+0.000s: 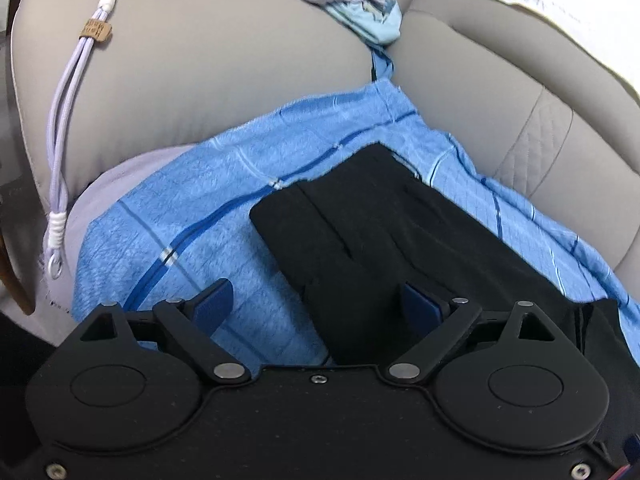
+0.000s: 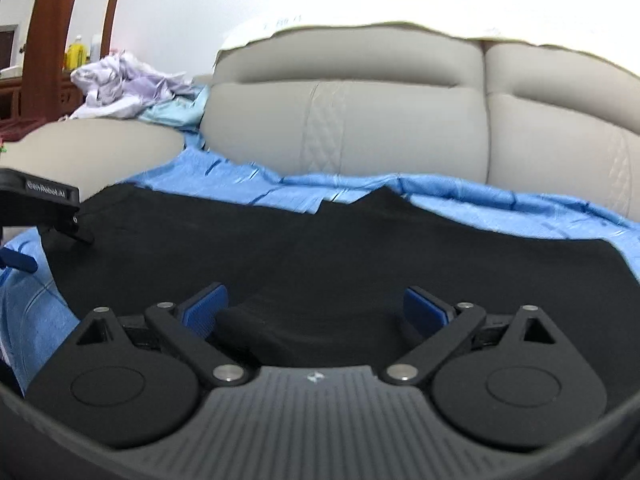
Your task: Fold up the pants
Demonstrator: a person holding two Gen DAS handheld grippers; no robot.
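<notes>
Two tools working, both with fingers spread apart, gripping nothing. Right tool (image 2: 316,304) sitting low at near edge of black pants (image 2: 320,248), small raised fold of cloth lying between its blue pads (image 2: 204,308). Left tool (image 1: 320,300) hovering over one end of pants (image 1: 380,232), half over cloth, half over blue checked sheet (image 1: 192,200). Pants lying flat on sheet over beige sofa (image 2: 400,120), long axis running across right view, away along left view. Judging right tool nearer to pinch edge.
</notes>
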